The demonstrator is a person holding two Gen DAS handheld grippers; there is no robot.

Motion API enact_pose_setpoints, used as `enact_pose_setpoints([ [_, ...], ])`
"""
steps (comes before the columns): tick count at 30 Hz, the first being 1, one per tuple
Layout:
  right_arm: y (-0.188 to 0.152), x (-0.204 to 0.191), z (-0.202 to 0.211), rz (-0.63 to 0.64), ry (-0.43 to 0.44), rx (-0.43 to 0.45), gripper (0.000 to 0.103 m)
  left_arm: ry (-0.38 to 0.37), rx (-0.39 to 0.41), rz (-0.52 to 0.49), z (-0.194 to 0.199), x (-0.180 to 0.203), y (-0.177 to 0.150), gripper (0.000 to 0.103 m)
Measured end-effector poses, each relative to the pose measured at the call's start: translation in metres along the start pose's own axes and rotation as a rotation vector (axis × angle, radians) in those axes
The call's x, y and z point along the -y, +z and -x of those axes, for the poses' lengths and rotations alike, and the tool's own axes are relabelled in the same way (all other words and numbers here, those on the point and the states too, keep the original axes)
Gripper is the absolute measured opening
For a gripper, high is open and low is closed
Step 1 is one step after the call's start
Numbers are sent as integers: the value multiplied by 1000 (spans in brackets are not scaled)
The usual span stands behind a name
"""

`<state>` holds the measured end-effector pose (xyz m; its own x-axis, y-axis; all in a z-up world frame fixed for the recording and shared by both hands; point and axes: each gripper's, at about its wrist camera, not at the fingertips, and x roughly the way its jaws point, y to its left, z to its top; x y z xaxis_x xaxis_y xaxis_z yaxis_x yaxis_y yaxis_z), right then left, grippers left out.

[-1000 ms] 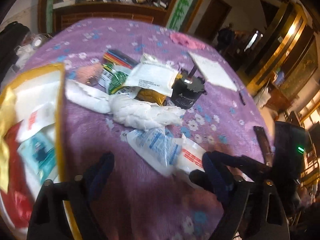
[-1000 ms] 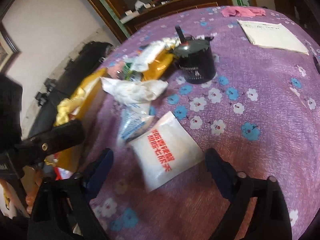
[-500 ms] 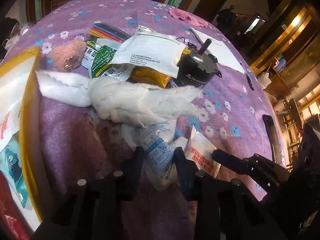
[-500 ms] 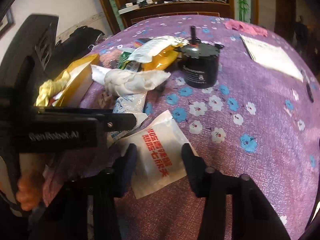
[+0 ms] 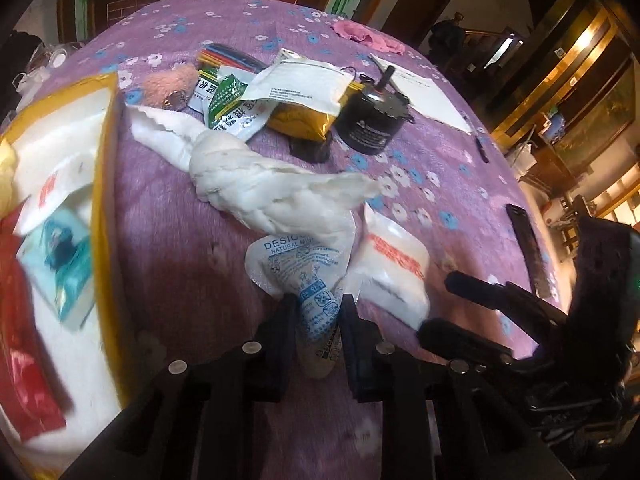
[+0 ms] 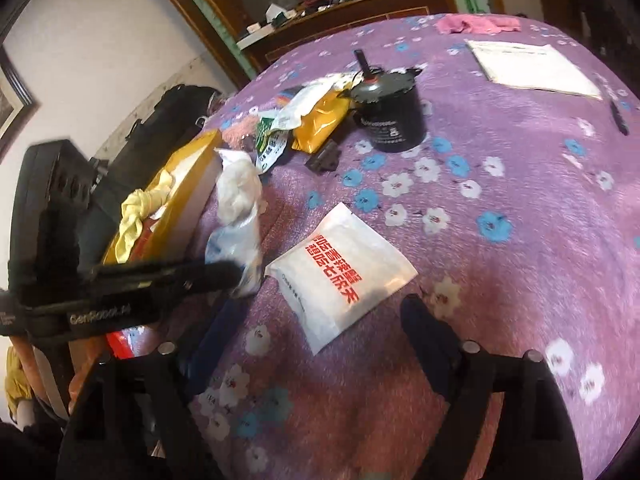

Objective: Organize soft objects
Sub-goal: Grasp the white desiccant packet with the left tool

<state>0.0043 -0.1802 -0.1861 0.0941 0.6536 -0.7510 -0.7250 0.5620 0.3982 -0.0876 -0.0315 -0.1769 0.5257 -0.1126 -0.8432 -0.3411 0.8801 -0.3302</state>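
Observation:
My left gripper (image 5: 316, 300) pinches the near end of a clear desiccant pouch with blue print (image 5: 304, 264); its jaws are closing and the pads press on the pouch. A crumpled white cloth (image 5: 272, 192) lies over the pouch's far end. In the right wrist view, my right gripper (image 6: 320, 320) has its jaws opening wide. The near corner of a white packet with red characters (image 6: 344, 276) lies flat between its fingertips, untouched. The left gripper (image 6: 236, 272) shows there too, gripping the pouch (image 6: 236, 240).
A yellow-rimmed box (image 5: 102, 184) with packets and a red wrapper sits at the left. Farther back stand a black cylindrical motor (image 5: 368, 128), a yellow packet (image 5: 300, 124), green-printed packets (image 5: 232, 108), a paper sheet (image 6: 532, 68) and a pink cloth (image 6: 476, 24). A black remote (image 5: 528, 248) lies at the right.
My left gripper moved in over the desiccant pouch and closed on it. My right gripper narrowed around the red-print packet, then opened wide again; the packet stayed on the cloth.

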Motion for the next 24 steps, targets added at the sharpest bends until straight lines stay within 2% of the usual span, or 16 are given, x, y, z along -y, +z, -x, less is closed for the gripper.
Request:
enact_pose_setpoints([
  [5, 7, -5, -21, -34, -37, -43, 84, -40, 52, 5, 28, 0, -15, 20],
  [10, 26, 0, -33, -172, -56, -38, 83, -48, 115, 15, 61, -7, -26, 20],
  [12, 29, 1, -35, -204, -88, -21, 78, -42, 131, 19, 68, -9, -30, 20],
  [13, 30, -2, -38, -196, -134, -12, 68, -41, 135, 26, 70, -11, -31, 20],
  [14, 31, -4, -39, -185, -180, -5, 53, -41, 138, 34, 71, -13, -32, 20],
  [16, 30, -10, -41, -149, -250, 15, 42, -34, 139, 45, 72, -17, -35, 20],
  [18, 26, -14, -40, -126, -270, 31, 32, -27, 147, 47, 75, -17, -39, 20],
  [19, 23, -16, -38, -119, -286, 38, 21, -28, 148, 48, 76, -18, -41, 20],
  [20, 21, -16, -36, -115, -297, 41, 1, -27, 149, 51, 77, -18, -43, 20],
  [24, 10, -9, -21, -130, -215, 40, 0, -16, 153, 50, 80, -14, -46, 20],
])
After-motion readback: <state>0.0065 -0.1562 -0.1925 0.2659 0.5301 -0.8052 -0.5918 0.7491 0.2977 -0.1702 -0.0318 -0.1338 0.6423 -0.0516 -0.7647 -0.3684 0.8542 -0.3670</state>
